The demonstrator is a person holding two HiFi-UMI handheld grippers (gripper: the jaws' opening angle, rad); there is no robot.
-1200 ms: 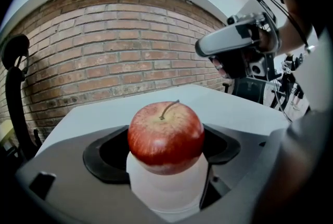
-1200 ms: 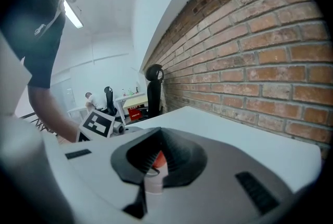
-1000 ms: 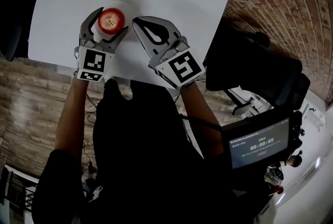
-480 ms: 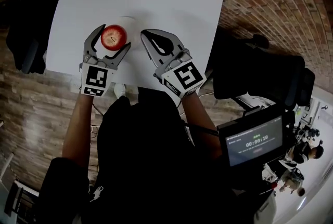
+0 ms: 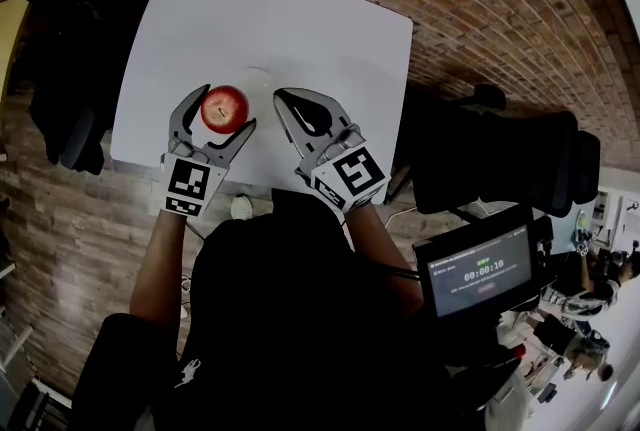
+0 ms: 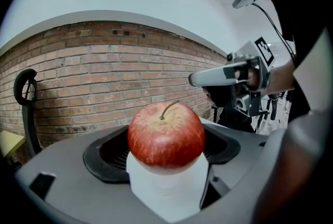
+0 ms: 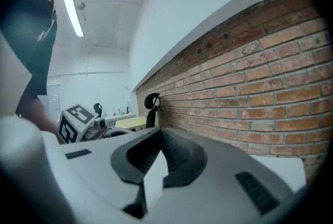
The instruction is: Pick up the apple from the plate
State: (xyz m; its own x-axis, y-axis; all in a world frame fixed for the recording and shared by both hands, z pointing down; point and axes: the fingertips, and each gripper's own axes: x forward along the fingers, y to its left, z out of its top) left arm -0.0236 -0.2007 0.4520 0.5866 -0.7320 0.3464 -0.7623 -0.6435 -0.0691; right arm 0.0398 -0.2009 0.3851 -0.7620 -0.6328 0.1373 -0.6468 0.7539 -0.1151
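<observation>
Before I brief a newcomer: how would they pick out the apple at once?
Find the white table by the brick wall. At its near edge the left gripper is shut on the apple. It is the only round, red thing there; the right gripper beside it is empty.

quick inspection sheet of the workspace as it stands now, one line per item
surface: white table, only the plate lies on it
job's things: red apple, stem up, clamped in the left gripper; white plate shows faintly on the table just beyond it, and it is unclear whether the apple is clear of it
clutter: nothing seen
grippers: left gripper shut on the apple; right gripper shut and empty, beside it over the table
cables: thin lead by the person's right arm, off the table
surroundings: brickwork around the table, black chair, screen showing a timer
</observation>
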